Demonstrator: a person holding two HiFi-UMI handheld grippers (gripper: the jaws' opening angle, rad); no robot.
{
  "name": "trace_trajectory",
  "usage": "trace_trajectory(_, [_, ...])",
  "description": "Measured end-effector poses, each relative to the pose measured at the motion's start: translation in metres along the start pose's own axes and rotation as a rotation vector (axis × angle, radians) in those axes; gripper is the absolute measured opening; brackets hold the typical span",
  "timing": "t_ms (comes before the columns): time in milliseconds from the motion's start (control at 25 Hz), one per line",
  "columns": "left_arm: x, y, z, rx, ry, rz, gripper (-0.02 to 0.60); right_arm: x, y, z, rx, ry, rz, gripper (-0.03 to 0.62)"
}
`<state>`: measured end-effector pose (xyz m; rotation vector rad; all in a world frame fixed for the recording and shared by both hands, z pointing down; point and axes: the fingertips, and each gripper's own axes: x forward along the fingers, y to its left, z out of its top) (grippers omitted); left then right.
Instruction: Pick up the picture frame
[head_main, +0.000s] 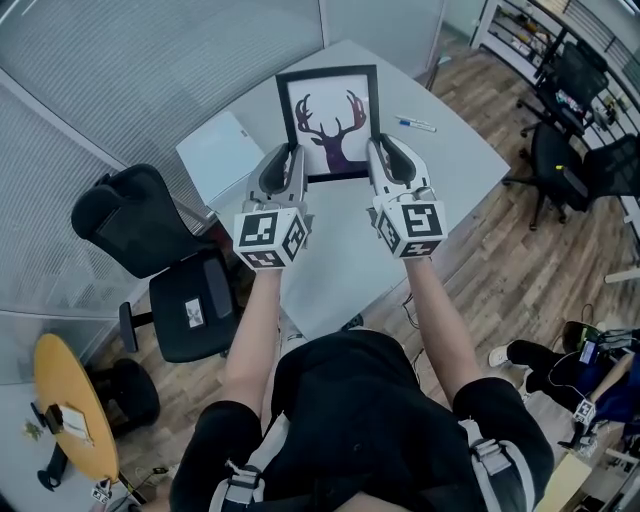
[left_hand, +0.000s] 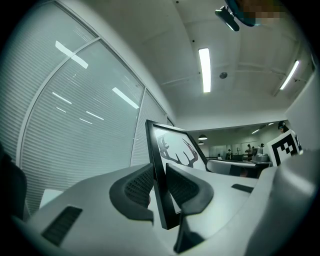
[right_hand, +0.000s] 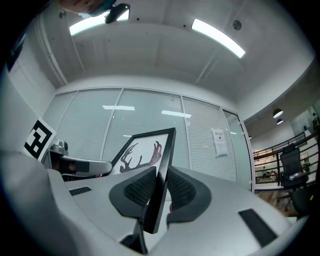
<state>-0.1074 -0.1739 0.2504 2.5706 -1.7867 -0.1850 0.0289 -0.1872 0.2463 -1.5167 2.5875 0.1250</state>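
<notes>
The picture frame (head_main: 330, 120) hangs over the table (head_main: 340, 265), its far edge away from you. Your left gripper (head_main: 287, 158) clamps its near-left edge and your right gripper (head_main: 383, 152) its near-right edge. A pen (head_main: 415, 125) lies on the table to the frame's right, and a chair (head_main: 190, 305) stands left of the table.

Bare tabletop (head_main: 340, 270) at near side, pen (head_main: 415, 125) far right, white board (head_main: 218, 152) left, office chair (head_main: 190, 310) off left edge

An office: glass partition walls (head_main: 150, 70) with blinds, black swivel chairs (head_main: 190, 305) beside a white tabletop (head_main: 345, 265), wood-plank floor (head_main: 500, 270), and long strip lights (left_hand: 204, 70) on the ceiling.
</notes>
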Motion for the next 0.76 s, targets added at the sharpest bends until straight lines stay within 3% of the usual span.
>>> trace_trajectory(760, [-0.0040, -0.0055, -0.0019, 0.007, 0.015, -0.016, 0.089, -0.0093, 0.0003, -0.0021, -0.005, 0.007, -0.013, 0.084])
